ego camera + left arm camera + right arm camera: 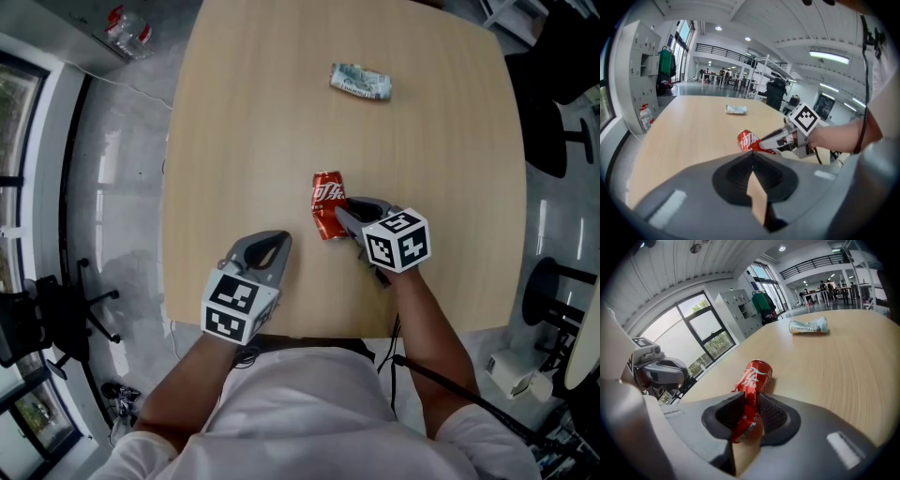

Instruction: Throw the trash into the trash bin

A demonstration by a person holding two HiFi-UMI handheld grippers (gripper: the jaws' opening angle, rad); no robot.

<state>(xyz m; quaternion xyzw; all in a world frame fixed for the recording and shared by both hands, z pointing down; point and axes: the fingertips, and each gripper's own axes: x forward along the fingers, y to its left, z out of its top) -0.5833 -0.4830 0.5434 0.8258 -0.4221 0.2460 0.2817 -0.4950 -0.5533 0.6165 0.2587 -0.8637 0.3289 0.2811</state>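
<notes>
Right hand-held gripper (345,212) jaws parted astride red can (327,201) lying on counter (272,122), left hand-held gripper (275,242) closed, empty

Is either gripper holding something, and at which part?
The jaws of the right gripper stand round the near end of the red aluminium can; whether they press it cannot be told. The left gripper is shut, empty.
</notes>
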